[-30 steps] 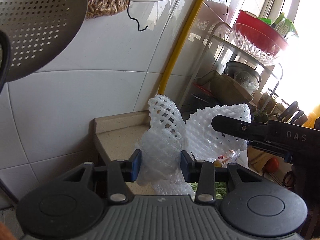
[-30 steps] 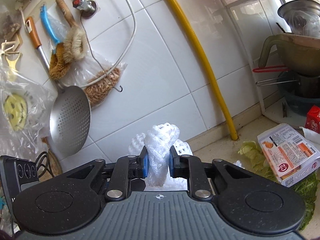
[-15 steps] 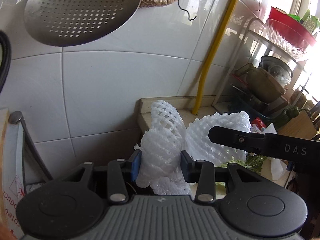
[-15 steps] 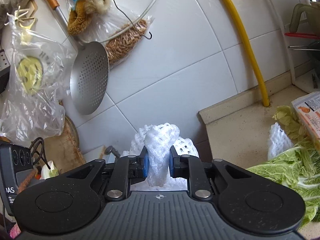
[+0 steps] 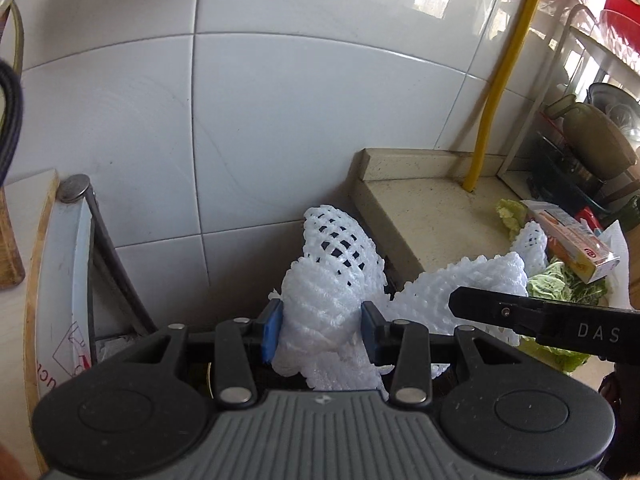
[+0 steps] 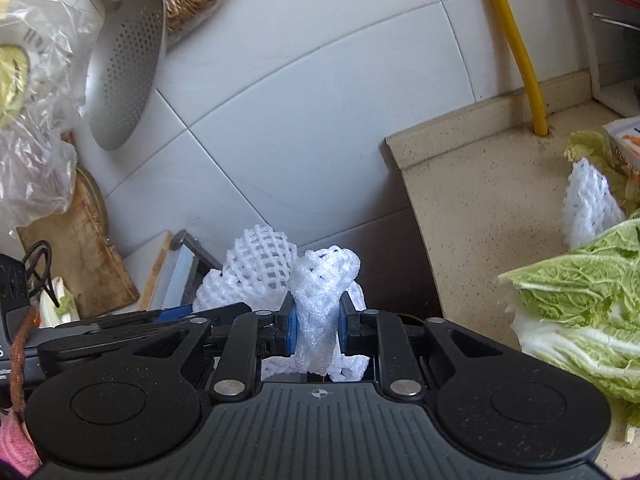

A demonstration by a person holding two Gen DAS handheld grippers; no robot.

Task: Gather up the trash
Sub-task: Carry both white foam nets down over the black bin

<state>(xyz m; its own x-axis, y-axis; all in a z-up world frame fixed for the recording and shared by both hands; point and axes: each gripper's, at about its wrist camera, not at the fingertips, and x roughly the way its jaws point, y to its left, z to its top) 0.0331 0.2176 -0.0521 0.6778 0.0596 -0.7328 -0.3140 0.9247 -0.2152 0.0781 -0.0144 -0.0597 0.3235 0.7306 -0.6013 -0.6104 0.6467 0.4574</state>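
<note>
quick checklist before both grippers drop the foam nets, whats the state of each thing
1. Left gripper grip on its foam net: ok, both pads press the bunched mesh.
2. Right gripper grip on its foam net: ok, squeezed tight between the pads.
3. Nets clear of each other: cannot tell; they overlap in both views.
4. Trash bin below: cannot tell; only a dark gap beside the countertop shows.
5. Grippers apart: ok, though close side by side.
6. Trash left behind: not ok, a third foam net lies on the counter by the cabbage.
</note>
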